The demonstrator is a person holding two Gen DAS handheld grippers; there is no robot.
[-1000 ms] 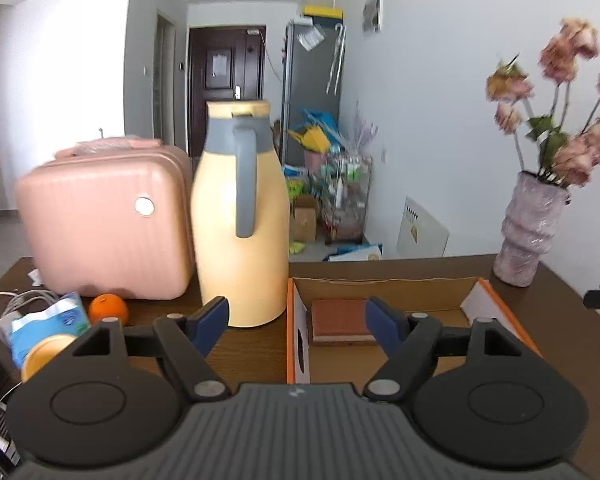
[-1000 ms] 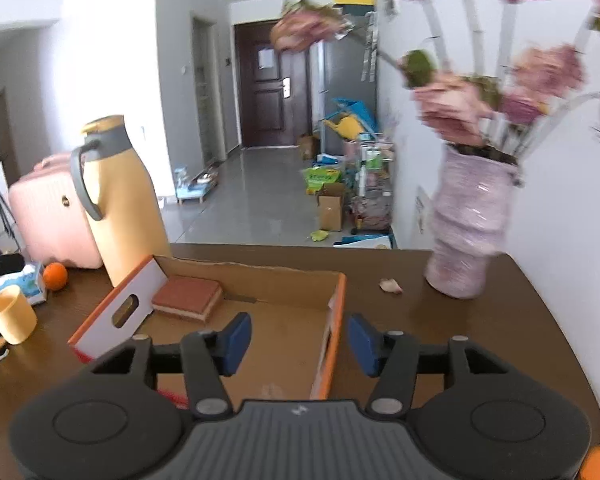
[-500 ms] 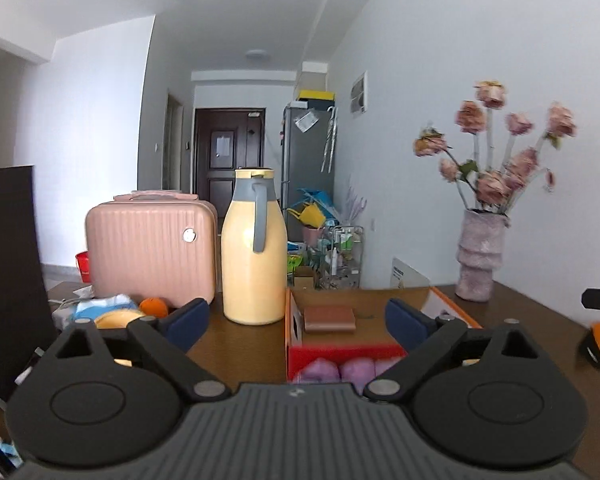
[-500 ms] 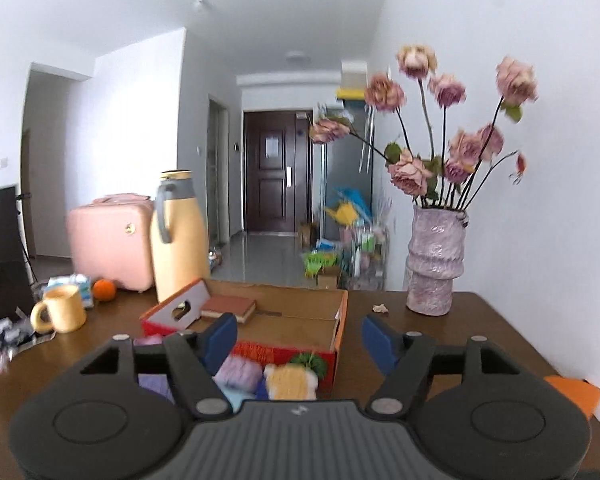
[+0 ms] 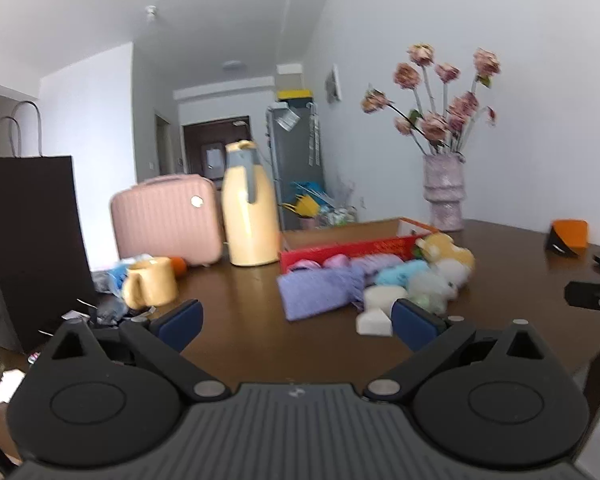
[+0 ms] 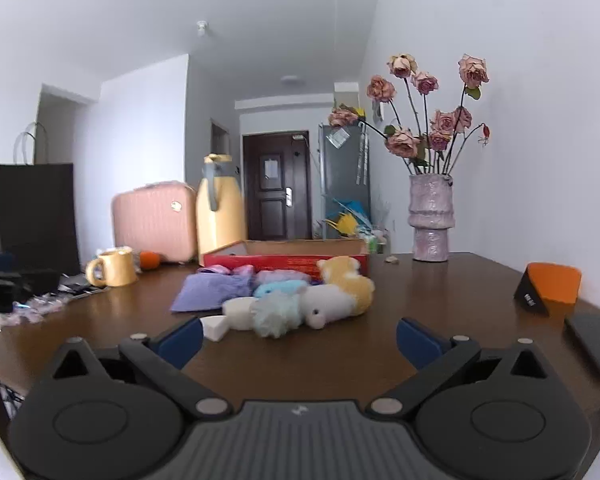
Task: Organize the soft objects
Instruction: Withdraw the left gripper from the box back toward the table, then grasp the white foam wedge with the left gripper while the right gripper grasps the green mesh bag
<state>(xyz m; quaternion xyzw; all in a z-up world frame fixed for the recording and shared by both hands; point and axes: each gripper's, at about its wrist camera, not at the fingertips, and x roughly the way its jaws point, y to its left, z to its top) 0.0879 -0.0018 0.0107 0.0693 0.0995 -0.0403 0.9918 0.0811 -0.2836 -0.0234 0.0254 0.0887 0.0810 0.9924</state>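
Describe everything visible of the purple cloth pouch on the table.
The purple cloth pouch is a soft lilac fabric piece, roughly rectangular and slightly puffy, lying flat on the brown table. It lies at the left end of the pile of soft toys, against them, in front of the red box. Neither tool touches it.

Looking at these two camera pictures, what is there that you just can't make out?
- Inside of the red box: both views are too low; its front wall hides it.
- Soft pile: blurred in both views, items overlap, so no sure count.
- Clutter beside the yellow mug: left view, blurred, partly behind the black bag.
- Print on the orange-and-black stand: too small.
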